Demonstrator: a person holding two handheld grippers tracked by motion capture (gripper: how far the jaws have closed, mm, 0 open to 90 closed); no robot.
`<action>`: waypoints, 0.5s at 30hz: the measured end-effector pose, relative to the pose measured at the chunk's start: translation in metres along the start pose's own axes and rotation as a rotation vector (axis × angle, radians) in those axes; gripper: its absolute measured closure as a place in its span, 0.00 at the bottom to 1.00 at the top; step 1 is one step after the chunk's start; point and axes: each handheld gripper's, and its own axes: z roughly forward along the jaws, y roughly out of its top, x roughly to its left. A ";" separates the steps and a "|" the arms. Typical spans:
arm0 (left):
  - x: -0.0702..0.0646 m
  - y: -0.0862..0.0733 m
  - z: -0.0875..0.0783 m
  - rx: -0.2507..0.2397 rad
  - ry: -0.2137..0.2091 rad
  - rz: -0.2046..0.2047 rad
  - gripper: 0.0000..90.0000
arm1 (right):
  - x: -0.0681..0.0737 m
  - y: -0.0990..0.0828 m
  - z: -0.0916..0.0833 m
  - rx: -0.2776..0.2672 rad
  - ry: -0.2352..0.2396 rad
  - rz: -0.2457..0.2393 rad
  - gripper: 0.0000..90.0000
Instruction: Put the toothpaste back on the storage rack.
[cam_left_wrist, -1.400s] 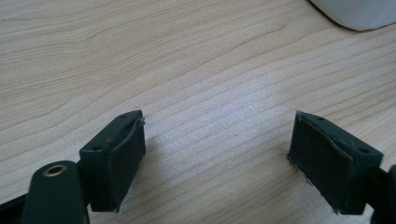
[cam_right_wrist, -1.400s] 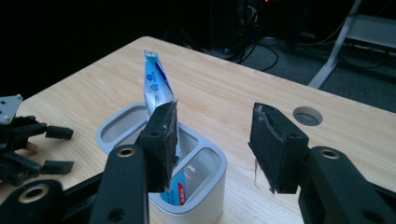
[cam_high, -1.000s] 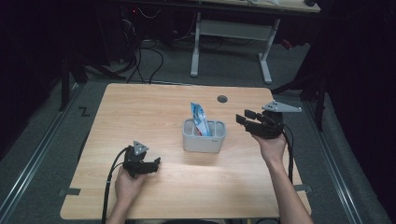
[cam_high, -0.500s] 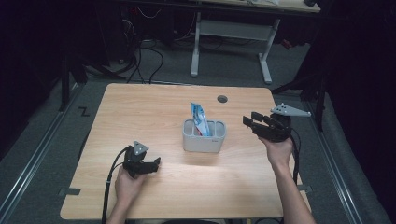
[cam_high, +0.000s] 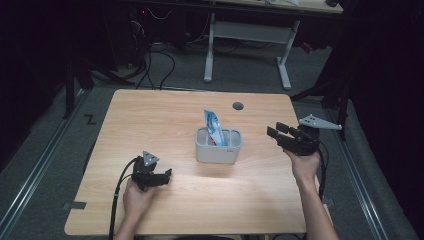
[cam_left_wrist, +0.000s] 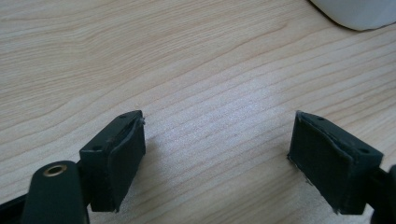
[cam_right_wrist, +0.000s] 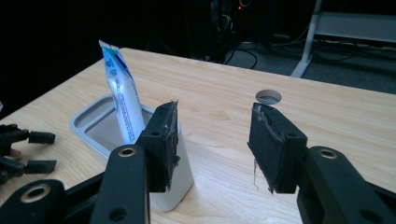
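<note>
Right gripper (cam_right_wrist: 212, 144): jaws apart, nothing between them; black pads, worn at the edges. Held in the air off the right side of the bin, pointing across the table toward it.
Left gripper (cam_left_wrist: 217, 154): jaws spread wide and bare, black foam pads just above the wood. In the high view it sits low at the front left of the table (cam_high: 150, 125).
Tube (cam_right_wrist: 122, 103): a white and blue squeeze tube with a flat crimped top, standing in the bin and leaning a little. Long axis close to upright. In the right gripper view it lies left of the jaws and beyond the left jaw.
Bin (cam_right_wrist: 91, 122): small pale grey plastic holder, oblong with rounded corners and smooth walls, near the middle of the table. A corner of it also shows at the top right of the left gripper view.
Nearer hand: judging by the high view, both are at a similar distance; the right gripper is level with the tube's top, so it looks better placed to pinch it.
Coming move: likely a shift of the right jaws leftward until the crimped top sits between the pads.
Table: light wood grain, matte, with a round cable hole (cam_right_wrist: 268, 97) at the far side.
</note>
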 end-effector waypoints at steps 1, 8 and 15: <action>0.000 0.000 0.000 0.000 0.000 0.000 0.21 | -0.001 -0.001 -0.001 0.000 0.000 0.007 0.58; 0.000 0.000 0.000 0.000 0.000 0.000 0.21 | -0.008 -0.008 -0.009 -0.009 -0.014 0.025 0.58; 0.000 0.000 0.000 0.000 0.000 0.000 0.21 | -0.013 -0.015 -0.012 -0.007 -0.022 0.039 0.58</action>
